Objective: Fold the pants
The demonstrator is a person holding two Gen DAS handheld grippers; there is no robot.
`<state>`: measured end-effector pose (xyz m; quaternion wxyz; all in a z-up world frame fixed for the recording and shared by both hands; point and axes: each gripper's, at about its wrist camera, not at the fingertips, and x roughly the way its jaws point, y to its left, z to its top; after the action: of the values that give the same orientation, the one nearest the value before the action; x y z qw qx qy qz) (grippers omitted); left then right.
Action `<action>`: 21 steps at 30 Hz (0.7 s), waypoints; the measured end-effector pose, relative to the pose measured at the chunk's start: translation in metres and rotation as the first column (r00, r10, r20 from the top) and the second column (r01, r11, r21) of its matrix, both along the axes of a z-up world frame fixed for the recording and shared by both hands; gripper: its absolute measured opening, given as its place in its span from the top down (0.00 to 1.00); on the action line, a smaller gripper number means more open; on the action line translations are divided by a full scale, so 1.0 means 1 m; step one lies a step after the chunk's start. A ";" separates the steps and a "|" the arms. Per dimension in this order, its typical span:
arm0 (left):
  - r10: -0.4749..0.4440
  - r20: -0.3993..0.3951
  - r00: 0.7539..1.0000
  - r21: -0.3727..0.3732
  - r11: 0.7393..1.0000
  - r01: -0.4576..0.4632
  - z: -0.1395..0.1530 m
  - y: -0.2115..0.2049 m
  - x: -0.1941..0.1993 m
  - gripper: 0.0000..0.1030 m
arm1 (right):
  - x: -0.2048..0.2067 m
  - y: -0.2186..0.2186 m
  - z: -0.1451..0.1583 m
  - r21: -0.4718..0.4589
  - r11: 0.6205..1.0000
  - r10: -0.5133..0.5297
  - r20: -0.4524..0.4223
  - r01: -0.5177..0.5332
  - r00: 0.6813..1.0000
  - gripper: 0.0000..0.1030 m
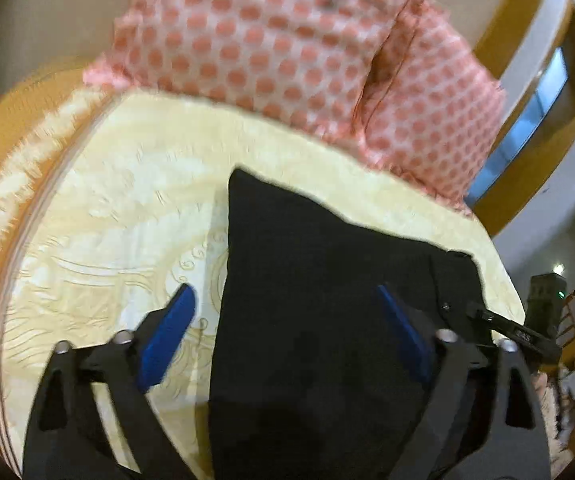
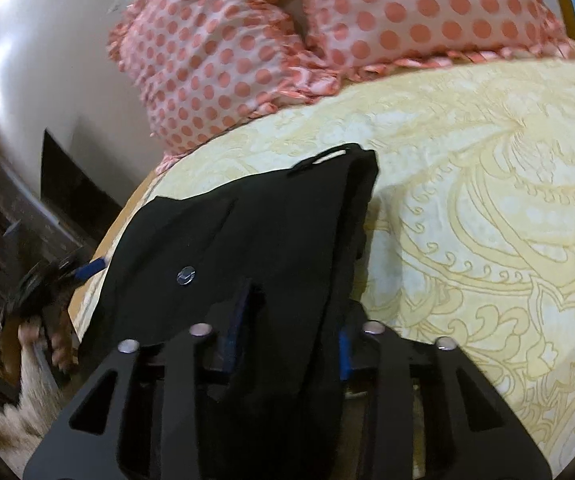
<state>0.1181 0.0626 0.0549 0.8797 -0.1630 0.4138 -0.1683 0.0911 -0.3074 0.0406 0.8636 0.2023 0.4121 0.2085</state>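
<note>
Black pants point(image 1: 327, 288) lie on a cream and yellow patterned bedspread point(image 1: 119, 208). In the left wrist view my left gripper point(image 1: 283, 300) is open, its blue pads wide apart, hovering over the near part of the pants. The right gripper's tip shows at the pants' right edge point(image 1: 503, 326). In the right wrist view the pants point(image 2: 247, 232) show a metal button point(image 2: 186, 275) and a waistband corner at the far end. My right gripper point(image 2: 287, 320) is shut on a fold of the pants that runs between its blue pads.
Pink polka-dot pillows point(image 1: 287, 40) lie at the head of the bed and also show in the right wrist view point(image 2: 271, 40). The bed edge and floor are at the left point(image 2: 15, 240), where the left gripper and a hand point(image 2: 43, 292) appear.
</note>
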 end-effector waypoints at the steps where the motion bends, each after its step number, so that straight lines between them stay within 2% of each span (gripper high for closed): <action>1: -0.023 -0.053 0.998 -0.014 1.000 0.023 -0.007 -0.002 0.011 0.24 | -0.002 0.000 0.002 -0.005 1.000 0.007 0.012 -0.007 1.000 0.71; 2: -0.034 -0.075 0.997 -0.015 0.999 0.033 -0.010 -0.003 0.015 0.29 | -0.001 -0.001 0.001 -0.002 1.000 0.006 0.009 -0.006 1.000 0.71; 4: -0.045 -0.114 0.992 0.002 0.999 0.045 -0.017 -0.007 0.024 0.32 | 0.001 -0.004 -0.002 0.015 1.000 -0.001 -0.004 0.001 1.000 0.70; 7: -0.045 -0.120 0.992 0.025 0.999 0.048 -0.019 -0.011 0.028 0.38 | 0.005 -0.007 -0.005 0.026 1.000 -0.011 -0.027 0.011 1.000 0.66; 8: -0.042 -0.120 0.992 0.035 0.998 0.047 -0.018 -0.013 0.029 0.44 | 0.005 -0.006 -0.005 0.026 1.000 -0.008 -0.023 0.008 1.000 0.67; 9: -0.039 -0.115 0.993 0.049 0.998 0.045 -0.018 -0.014 0.028 0.58 | 0.005 -0.004 -0.004 0.017 1.000 -0.003 -0.015 0.003 1.000 0.72; 10: -0.032 -0.104 0.994 0.076 0.996 0.040 -0.016 -0.015 0.026 0.65 | 0.004 -0.002 -0.003 0.003 1.000 0.004 -0.001 -0.004 1.000 0.74; 11: -0.026 -0.088 0.996 0.101 0.994 0.035 -0.014 -0.016 0.024 0.80 | 0.002 0.000 0.001 -0.013 1.000 0.009 0.018 -0.009 1.000 0.79; 12: -0.033 -0.075 0.997 0.107 0.993 0.041 -0.011 -0.015 0.022 0.89 | 0.001 0.000 0.003 -0.018 1.000 0.010 0.029 -0.009 1.000 0.81; 14: -0.050 -0.064 0.997 0.091 0.994 0.055 -0.005 -0.015 0.021 0.93 | 0.000 -0.001 0.008 0.002 1.000 0.009 0.043 -0.009 0.999 0.83; 18: -0.063 -0.030 0.998 0.128 0.990 0.066 0.005 -0.021 0.019 0.94 | 0.003 0.000 0.018 0.006 1.000 0.020 0.064 -0.021 0.998 0.84; 21: -0.061 -0.011 0.998 0.123 0.991 0.062 0.012 -0.024 0.023 0.94 | 0.009 0.002 0.027 -0.001 1.000 0.024 0.081 -0.024 0.996 0.84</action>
<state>0.1408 0.0384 0.0665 0.8809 -0.0963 0.4315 -0.1688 0.0999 -0.3059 0.0678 0.8770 0.1885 0.3794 0.2267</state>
